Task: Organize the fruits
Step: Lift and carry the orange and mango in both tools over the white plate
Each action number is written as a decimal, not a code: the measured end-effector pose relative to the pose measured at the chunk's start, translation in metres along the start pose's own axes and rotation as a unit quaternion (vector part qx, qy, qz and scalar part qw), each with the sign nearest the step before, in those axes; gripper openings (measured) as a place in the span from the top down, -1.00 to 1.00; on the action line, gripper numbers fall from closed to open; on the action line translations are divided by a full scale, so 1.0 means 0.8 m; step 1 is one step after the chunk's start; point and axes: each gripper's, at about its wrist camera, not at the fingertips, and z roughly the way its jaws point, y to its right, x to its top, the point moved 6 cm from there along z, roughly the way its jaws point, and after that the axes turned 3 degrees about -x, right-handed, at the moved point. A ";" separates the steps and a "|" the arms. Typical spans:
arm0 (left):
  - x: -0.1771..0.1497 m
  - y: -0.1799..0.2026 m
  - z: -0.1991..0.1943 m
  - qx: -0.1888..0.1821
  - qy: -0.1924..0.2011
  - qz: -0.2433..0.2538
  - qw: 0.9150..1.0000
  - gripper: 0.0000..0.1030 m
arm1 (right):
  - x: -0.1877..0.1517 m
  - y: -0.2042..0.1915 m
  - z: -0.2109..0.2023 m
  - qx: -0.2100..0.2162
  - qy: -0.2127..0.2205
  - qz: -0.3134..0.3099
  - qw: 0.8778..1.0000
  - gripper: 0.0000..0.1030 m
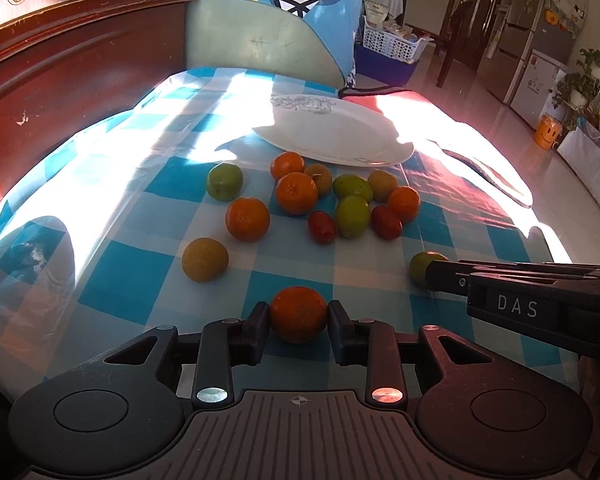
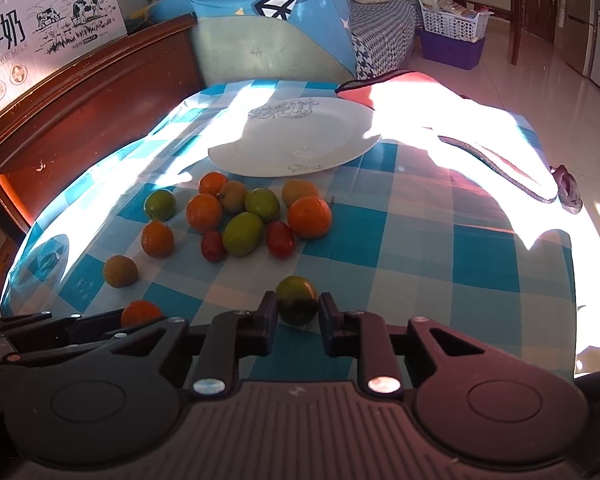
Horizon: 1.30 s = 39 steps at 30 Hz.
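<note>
Left wrist view: my left gripper (image 1: 299,314) is clamped on a tangerine (image 1: 298,314), pads pressing both flanks, fruit sitting at the tongs' tips low on the blue-checked tablecloth (image 1: 140,264). My right gripper (image 1: 440,276) enters at 3 o'clock, its tips on a green jujube (image 1: 422,266).

Right wrist view confirms it: right gripper (image 2: 297,308) narrow, holding that green jujube (image 2: 296,300) between the pads. Left gripper (image 2: 112,320) shows at 8 o'clock with the tangerine (image 2: 140,313) peeking over it.

So both tongs are loaded, neither wide.

Key relation: the white plate (image 1: 340,136) lies at 12 o'clock from both grippers, well beyond the loose fruit cluster (image 1: 332,196) that sits between tongs and plate. From the right wrist the plate (image 2: 300,140) is dead ahead, slightly toward 11; from the left it's toward 1 o'clock. Right hand looks marginally better lined up; I can't tell which is truly nearer.

Both fruits are near-round, so long axis doesn't matter for the drop.

Pose: both hands pitched steeply down toward the table, side by side, left one just beside the right at its 9 o'clock.

My read: next is lift and carry over the cluster to the plate. Risk: clipping the tangerines and jujubes in the pile on the way, or rolling off the plate's shallow rim.
</note>
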 end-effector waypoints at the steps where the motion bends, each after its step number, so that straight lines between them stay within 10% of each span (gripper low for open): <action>1: 0.001 0.000 0.000 0.000 0.002 0.001 1.000 0.45 | 0.000 0.000 0.001 -0.001 -0.001 -0.002 1.000 0.58; 23: 0.000 -0.008 0.001 0.012 -0.003 -0.009 1.000 0.45 | -0.003 -0.006 0.011 0.008 -0.014 -0.011 1.000 0.48; 39: 0.080 -0.020 -0.002 -0.019 0.025 0.000 1.000 0.45 | 0.071 -0.005 0.002 0.065 0.008 -0.038 0.997 0.48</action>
